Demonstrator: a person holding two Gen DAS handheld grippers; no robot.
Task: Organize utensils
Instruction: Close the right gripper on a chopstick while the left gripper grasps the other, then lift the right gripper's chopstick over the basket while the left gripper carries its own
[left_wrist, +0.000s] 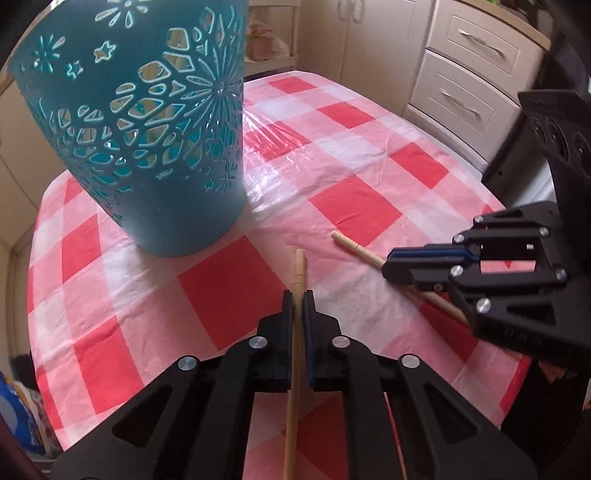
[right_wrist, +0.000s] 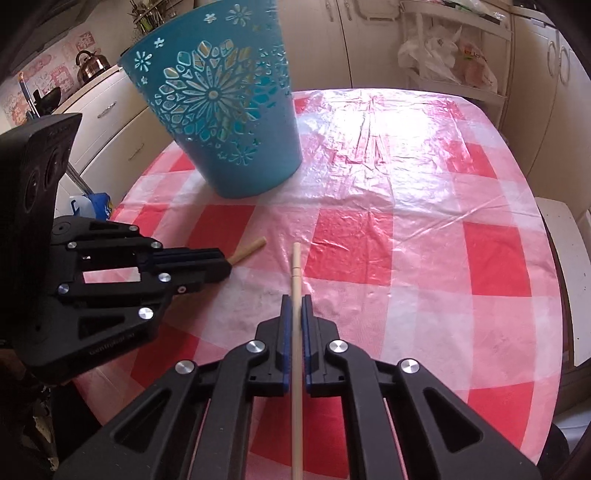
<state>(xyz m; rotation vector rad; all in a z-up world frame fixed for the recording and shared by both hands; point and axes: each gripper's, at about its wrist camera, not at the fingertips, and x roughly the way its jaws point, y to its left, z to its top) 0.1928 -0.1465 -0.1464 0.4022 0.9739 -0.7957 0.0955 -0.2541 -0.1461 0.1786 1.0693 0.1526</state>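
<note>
Checked plastic tablecloth (right_wrist: 406, 229) is noted under a teal basket (right_wrist: 221, 110), while one chopstick each (left_wrist: 295, 332) (right_wrist: 296, 332) is clamped mid-shaft by the left gripper (left_wrist: 297, 299) and right gripper (right_wrist: 296, 304); both are judged light, stiff and prone to pivot.

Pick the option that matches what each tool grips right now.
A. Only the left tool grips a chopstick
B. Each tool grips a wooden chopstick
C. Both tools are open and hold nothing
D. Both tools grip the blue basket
B: the left tool is shut on a chopstick, and the right tool is shut on another chopstick, both in front of the blue basket.
</note>
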